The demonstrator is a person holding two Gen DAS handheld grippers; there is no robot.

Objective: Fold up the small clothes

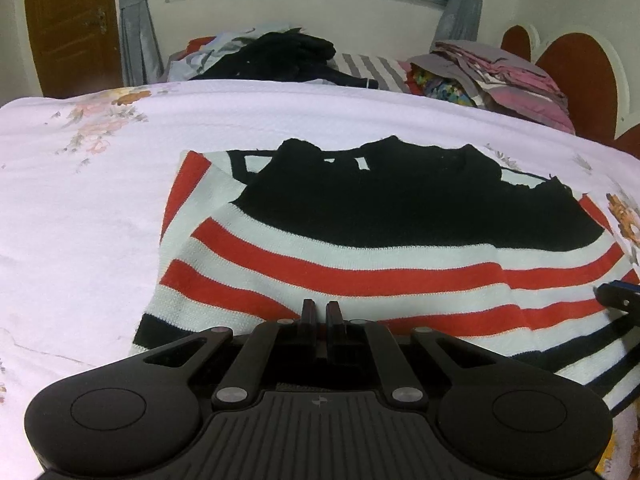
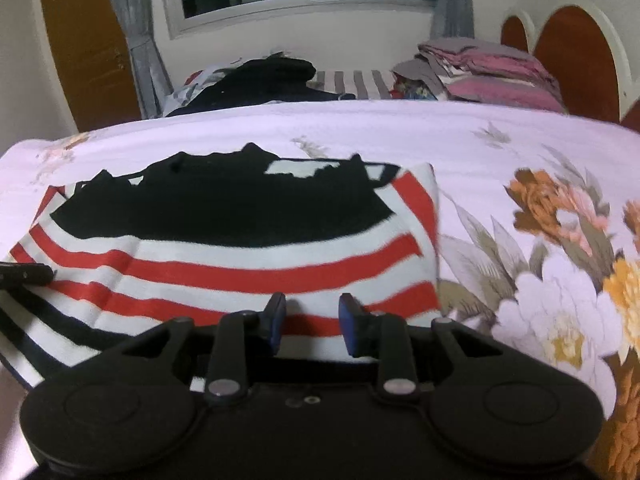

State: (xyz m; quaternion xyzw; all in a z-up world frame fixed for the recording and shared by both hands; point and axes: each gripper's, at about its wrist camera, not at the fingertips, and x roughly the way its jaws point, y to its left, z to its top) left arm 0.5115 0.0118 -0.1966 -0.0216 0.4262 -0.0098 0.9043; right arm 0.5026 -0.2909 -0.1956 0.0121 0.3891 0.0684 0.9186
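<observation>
A small knit sweater point(image 1: 360, 248) with a black top and red, white and black stripes lies flat on the bed; it also shows in the right wrist view point(image 2: 224, 248). My left gripper point(image 1: 320, 308) is at the sweater's near hem with its fingers nearly together; whether cloth is pinched between them is unclear. My right gripper point(image 2: 312, 304) is open over the hem near the sweater's right side, its blue-padded fingers apart with striped cloth showing between them. The right gripper's tip shows at the right edge of the left wrist view point(image 1: 616, 296).
The bed has a white floral cover point(image 1: 100, 200). At its far side lie a dark clothes pile point(image 1: 288, 56) and a stack of folded pink and grey cloth point(image 1: 500, 68). A red headboard point(image 1: 576, 80) stands to the right, a wooden door point(image 1: 68, 20) to the left.
</observation>
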